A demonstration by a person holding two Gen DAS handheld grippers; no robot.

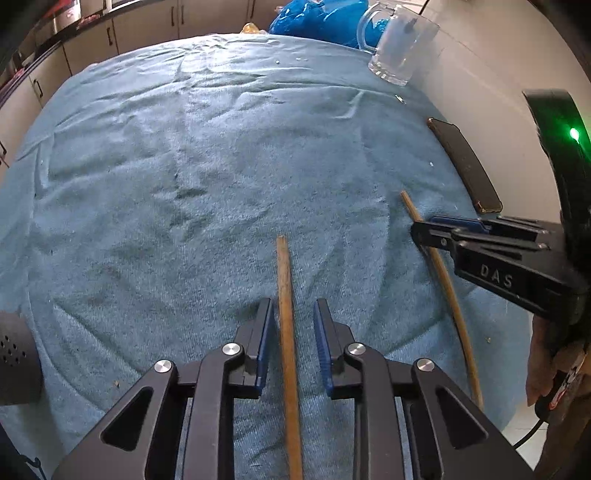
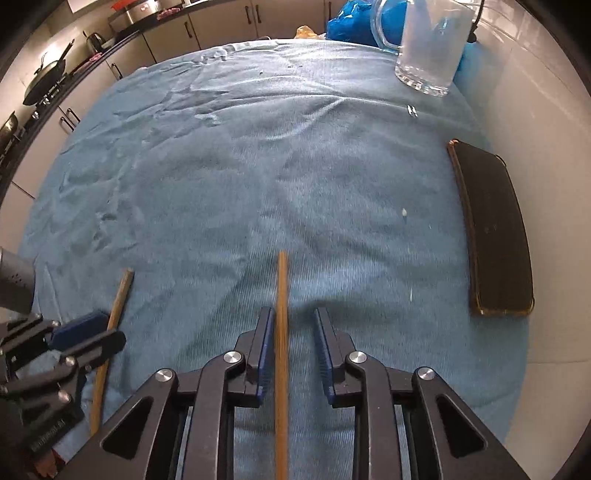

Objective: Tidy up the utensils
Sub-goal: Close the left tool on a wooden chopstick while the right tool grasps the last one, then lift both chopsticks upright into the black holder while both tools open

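**Q:** Left gripper point(image 1: 293, 321) first — how do its jaws stand?

**A:** Apart. One chopstick point(image 1: 288, 354) runs up the gap between the blue pads point(image 1: 264, 354), and cloth shows on both sides of it, so neither pad presses on it. The stick lies flat on the blue towel point(image 1: 184, 166), its blunt end well past the fingertips.

**Q:** And the right gripper point(image 2: 293, 328)?

**A:** Also parted, with the second chopstick point(image 2: 282, 350) between its jaws. This stick sits close against the left-hand pad; whether it truly touches I cannot tell. A clear gap stands between it and the right-hand pad, so it is not clamped.

**Q:** How do the two sticks lie to each other?

**A:** Side by side and apart, both pointing away toward the far end of the table. From the left wrist view the right gripper's fingers cross over the second stick near its far end; from the right wrist view the left gripper does the same over the first stick.

**Q:** What lies around them?

**A:** A dark phone point(image 2: 495, 236) in a brown-edged case lies flat on the towel near the white wall, to the right of both sticks. Farther back stands a glass mug point(image 1: 400, 48), upright, with a crumpled blue plastic bag point(image 1: 317, 18) just behind it. Pale kitchen cabinets point(image 1: 147, 26) run along the far left.
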